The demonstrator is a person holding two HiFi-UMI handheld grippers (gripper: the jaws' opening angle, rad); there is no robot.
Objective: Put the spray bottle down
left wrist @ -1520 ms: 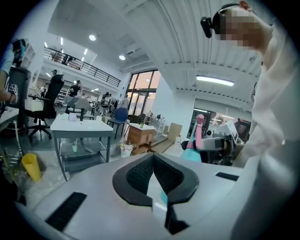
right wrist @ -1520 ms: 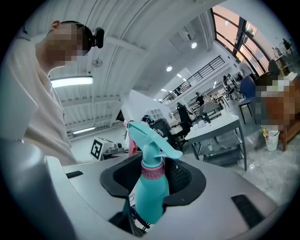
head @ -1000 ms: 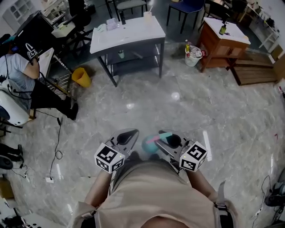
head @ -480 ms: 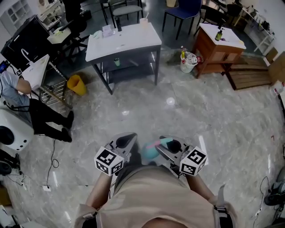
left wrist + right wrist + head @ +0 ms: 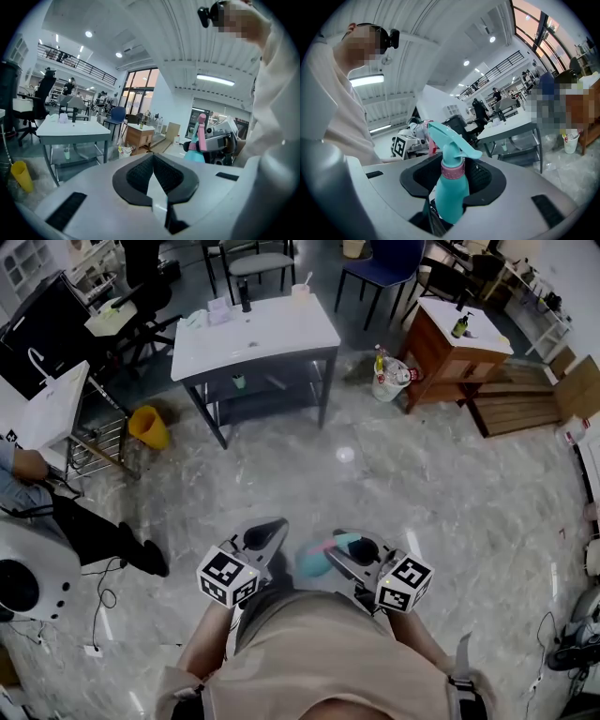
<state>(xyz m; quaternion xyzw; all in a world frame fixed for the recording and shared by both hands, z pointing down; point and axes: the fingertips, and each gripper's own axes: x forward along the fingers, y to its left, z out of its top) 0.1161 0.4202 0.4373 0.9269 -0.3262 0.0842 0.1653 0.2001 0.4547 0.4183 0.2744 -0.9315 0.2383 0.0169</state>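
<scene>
A grey marble floor carries a white-topped table, a yellow bin off its left corner and a white bucket beside a wooden cabinet; a dark bottle stands at the table's far edge.

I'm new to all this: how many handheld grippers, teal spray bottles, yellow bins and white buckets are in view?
Grippers: 2, the left gripper and the right gripper
Teal spray bottle: 1, held in the right gripper's jaws
Yellow bin: 1
White bucket: 1
Total: 5
</scene>
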